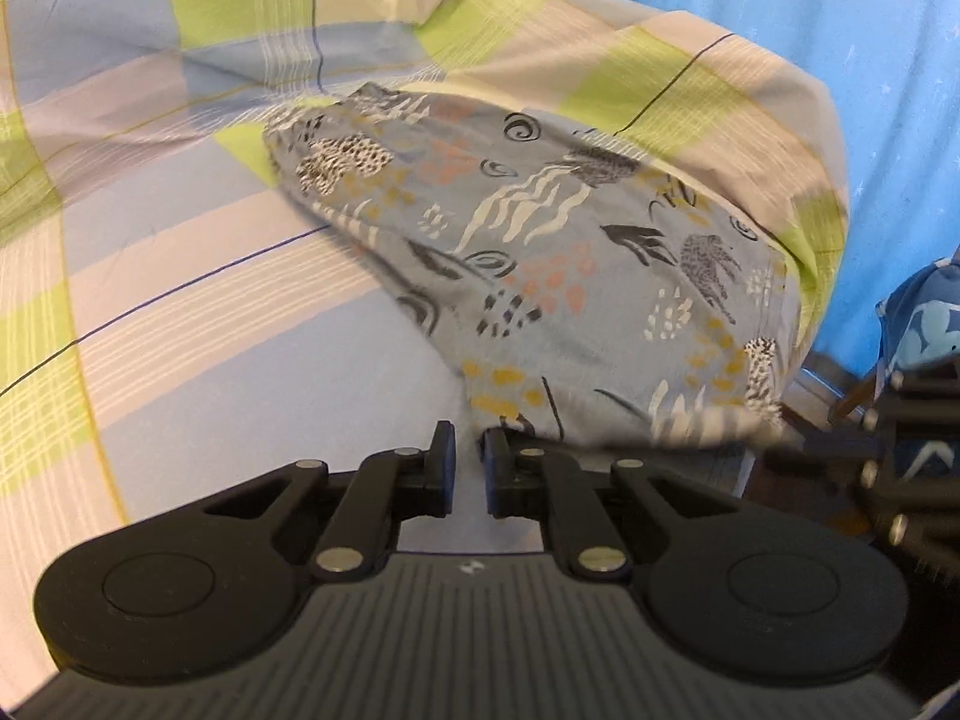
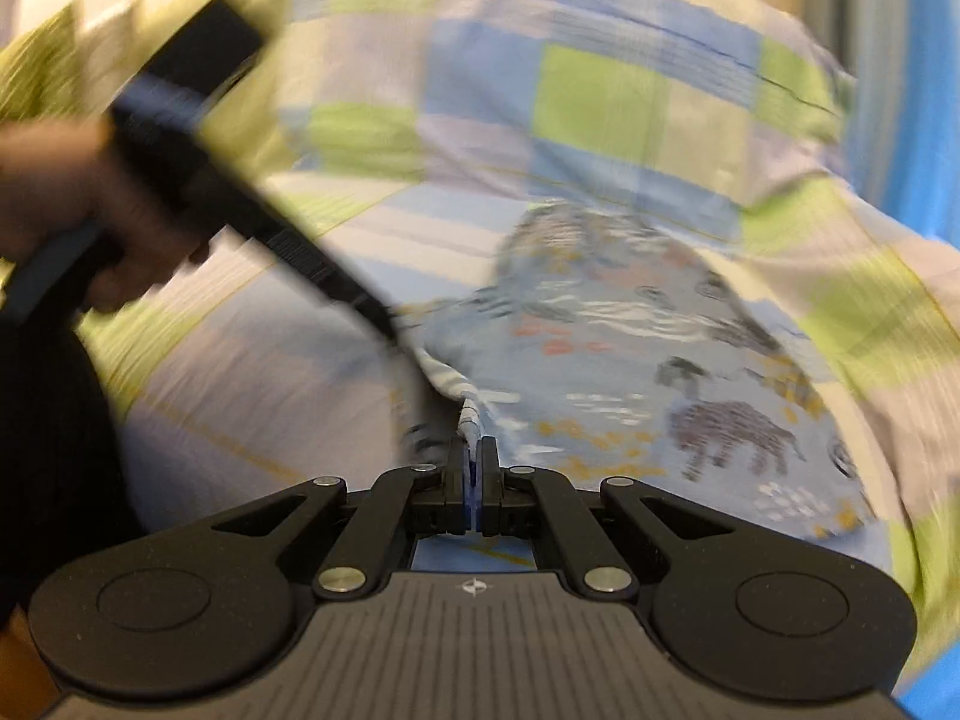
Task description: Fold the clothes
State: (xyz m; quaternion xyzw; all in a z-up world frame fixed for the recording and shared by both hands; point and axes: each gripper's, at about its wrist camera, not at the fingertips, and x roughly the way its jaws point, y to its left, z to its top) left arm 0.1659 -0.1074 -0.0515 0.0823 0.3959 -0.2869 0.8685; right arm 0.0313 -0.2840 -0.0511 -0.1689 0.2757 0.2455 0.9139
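Jaws of the right gripper (image 2: 473,456) are clamped on a bunched edge of the garment (image 2: 630,360); a fold of printed cloth stands up between them. Jaws of the left gripper (image 1: 469,447) stand slightly apart with nothing visibly between them, just beside the garment's near corner (image 1: 510,420).

**Bed.** A checked sheet (image 1: 180,312) in blue, green and pale bands covers the bed. It is soft and rumpled, so the surface likely gives under pressure. A ridge of the same sheet rises behind the garment (image 1: 690,90).

**Garment.** The garment lies on the sheet near the bed's right edge, spread towards the far ridge.
- Handling, as judged: thin, light, limp printed cloth. It should drape and follow a pull with little resistance, and is not fragile.
- Grip points: take hold at edges and corners, not mid-panel. The near hem appears to run between the two grippers.
- Caution: a deep pinch could catch the sheet as well.

**Surroundings.**
- A blue curtain (image 1: 870,120) hangs past the bed's right side.
- A blue patterned cloth (image 1: 924,324) shows beside the right gripper in the left view; what it is cannot be told.
- A hand (image 2: 90,222) holds the left gripper's body, which crosses the right view diagonally. That view is blurred.

**Obstruction.** Nothing lies on the garment. The ridge limits room for a far fold.
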